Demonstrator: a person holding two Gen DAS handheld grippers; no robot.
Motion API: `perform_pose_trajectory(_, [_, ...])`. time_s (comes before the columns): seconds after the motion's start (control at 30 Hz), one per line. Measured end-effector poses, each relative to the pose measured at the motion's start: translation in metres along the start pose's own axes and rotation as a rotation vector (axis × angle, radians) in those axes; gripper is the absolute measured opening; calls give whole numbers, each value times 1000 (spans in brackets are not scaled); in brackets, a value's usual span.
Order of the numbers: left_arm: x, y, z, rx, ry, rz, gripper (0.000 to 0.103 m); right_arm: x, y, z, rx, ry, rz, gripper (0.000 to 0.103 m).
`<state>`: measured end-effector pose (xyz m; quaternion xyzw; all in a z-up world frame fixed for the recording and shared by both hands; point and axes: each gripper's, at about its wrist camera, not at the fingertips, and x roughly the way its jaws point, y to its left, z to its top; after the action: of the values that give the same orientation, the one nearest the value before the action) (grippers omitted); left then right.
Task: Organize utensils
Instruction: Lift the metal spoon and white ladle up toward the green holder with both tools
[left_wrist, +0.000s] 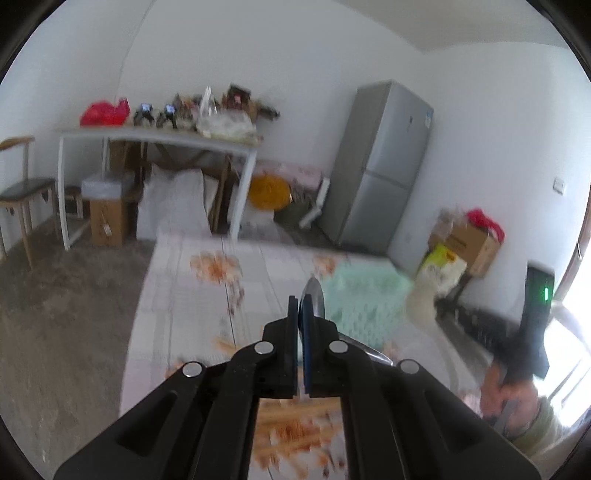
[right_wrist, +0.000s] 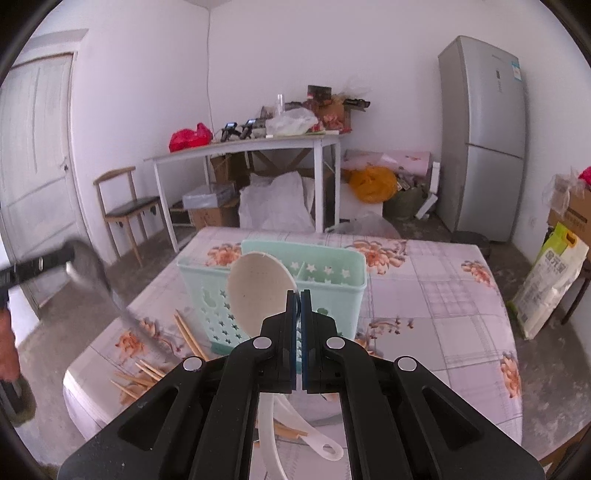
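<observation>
Right gripper fingers clamping white rice paddle above green caddy, left gripper pinching metal spoon

A: What does the right gripper hold at centre frame?
B: A white rice paddle, pinched tight, its head before the mint basket.
A: Lower left?
B: Chopsticks scattered on the tablecloth.
</observation>
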<state>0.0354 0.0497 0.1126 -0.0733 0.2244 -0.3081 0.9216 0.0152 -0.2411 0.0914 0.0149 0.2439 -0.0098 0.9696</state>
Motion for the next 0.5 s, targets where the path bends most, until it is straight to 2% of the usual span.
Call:
perform_pose_trajectory(0.13, [-4, -9, 39, 55, -108, 34, 1, -4, -2, -2, 14, -16, 17, 0])
perform_pose_trajectory(0.27, [5, -28, 62, 177, -172, 111, 1, -6, -7, -2, 31, -23, 32, 0])
perform_pose_trajectory(0.37, [20, -41, 68, 284, -173, 178, 1, -6, -8, -4, 39, -23, 34, 0])
perform_pose_trajectory(0.5, [47, -56, 67, 417, -117, 250, 1, -5, -14, -5, 50, -24, 39, 0])
